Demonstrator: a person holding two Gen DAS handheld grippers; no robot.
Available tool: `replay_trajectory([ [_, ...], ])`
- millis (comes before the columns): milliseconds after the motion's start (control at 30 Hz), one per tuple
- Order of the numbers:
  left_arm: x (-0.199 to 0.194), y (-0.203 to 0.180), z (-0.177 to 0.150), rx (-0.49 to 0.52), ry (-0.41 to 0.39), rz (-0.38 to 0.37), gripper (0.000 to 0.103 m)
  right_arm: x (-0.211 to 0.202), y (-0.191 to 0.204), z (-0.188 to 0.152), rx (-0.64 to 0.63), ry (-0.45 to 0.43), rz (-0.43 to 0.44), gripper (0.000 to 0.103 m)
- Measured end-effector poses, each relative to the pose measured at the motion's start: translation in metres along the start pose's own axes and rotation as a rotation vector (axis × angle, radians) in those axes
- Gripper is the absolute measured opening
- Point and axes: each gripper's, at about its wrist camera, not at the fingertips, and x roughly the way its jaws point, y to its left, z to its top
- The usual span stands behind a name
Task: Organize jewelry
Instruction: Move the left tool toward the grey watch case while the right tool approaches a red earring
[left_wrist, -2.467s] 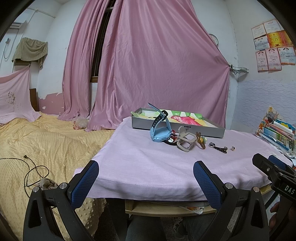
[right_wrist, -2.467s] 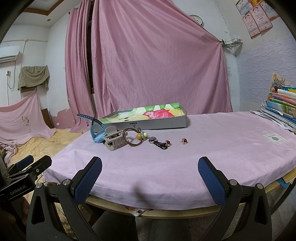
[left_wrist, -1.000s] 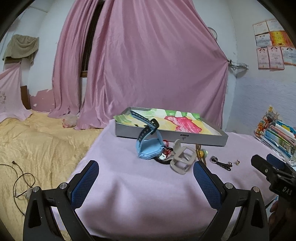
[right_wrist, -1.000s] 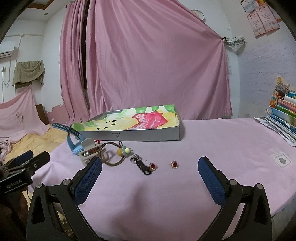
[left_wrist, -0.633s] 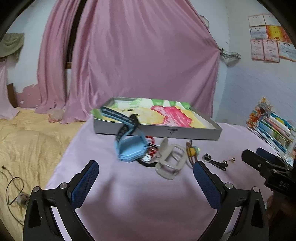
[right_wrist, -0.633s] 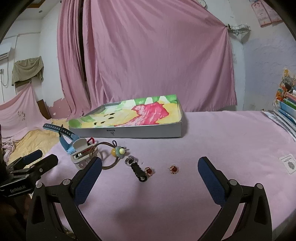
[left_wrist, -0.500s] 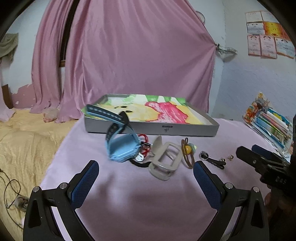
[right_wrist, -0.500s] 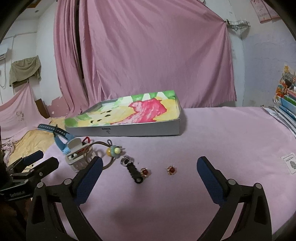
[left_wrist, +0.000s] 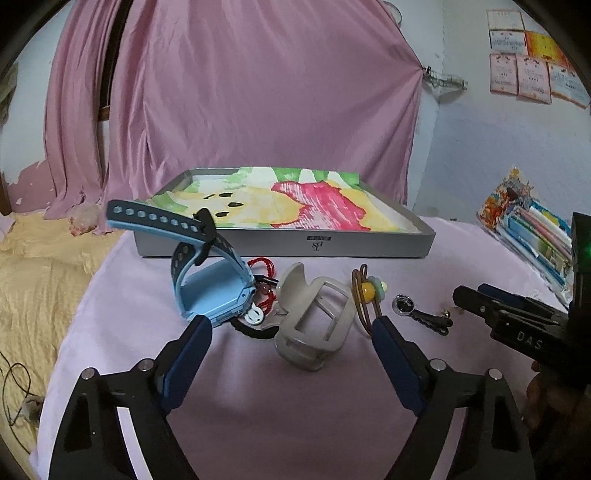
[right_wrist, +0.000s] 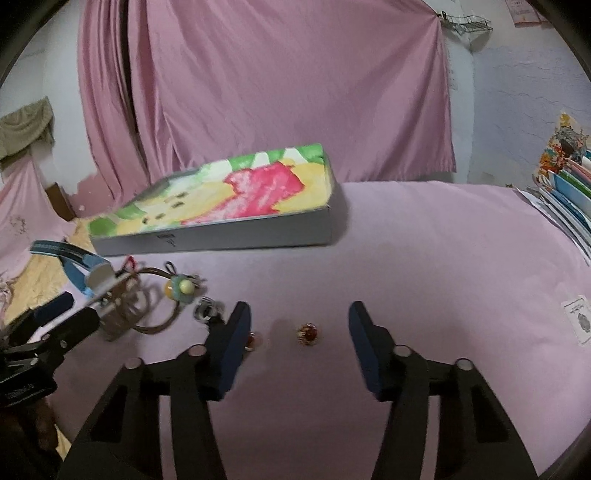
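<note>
A shallow grey box (left_wrist: 284, 245) with a colourful lining lies at the back of the pink-covered table (left_wrist: 280, 417). In front of it sit a blue watch (left_wrist: 207, 284), a beige hair claw (left_wrist: 314, 317), a brown hair tie with a yellow bead (left_wrist: 369, 291), a black clip (left_wrist: 424, 314) and a red cord. My left gripper (left_wrist: 291, 343) is open, its fingers either side of the hair claw. My right gripper (right_wrist: 299, 332) is open above a small red earring (right_wrist: 308, 334); a second earring (right_wrist: 251, 339) peeks out beside its left finger.
Stacked books (left_wrist: 535, 236) stand at the table's right edge. A small paper tag (right_wrist: 578, 319) lies on the cloth at the right. A yellow bedspread (left_wrist: 40, 280) lies to the left, and pink curtains (left_wrist: 236, 92) hang behind the table.
Both grippers have moved forward and down toward the table. The left one now frames the hair claw; the right one has narrowed and come over the small red earring.
</note>
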Motion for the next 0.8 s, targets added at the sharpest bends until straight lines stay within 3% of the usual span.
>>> replay_trajectory([
  [267,0.015,-0.005,0.003,0.022,0.071,-0.023,0.07,0.015,0.002,0.002,-0.01,0.081,-0.023,0.032],
  [433,0.019,-0.007,0.004,0.031,0.098,-0.033,0.068,0.018,0.006,0.002,-0.02,0.087,-0.033,0.03],
  [500,0.021,-0.007,0.004,0.032,0.107,-0.037,0.062,0.017,0.005,0.001,-0.025,0.088,-0.038,0.024],
  [633,0.024,-0.009,0.005,0.03,0.123,-0.043,0.059,0.019,0.006,0.001,-0.03,0.088,-0.038,0.023],
  [800,0.025,-0.009,0.005,0.027,0.124,-0.041,0.047,0.016,0.004,0.0,-0.035,0.088,-0.035,0.023],
])
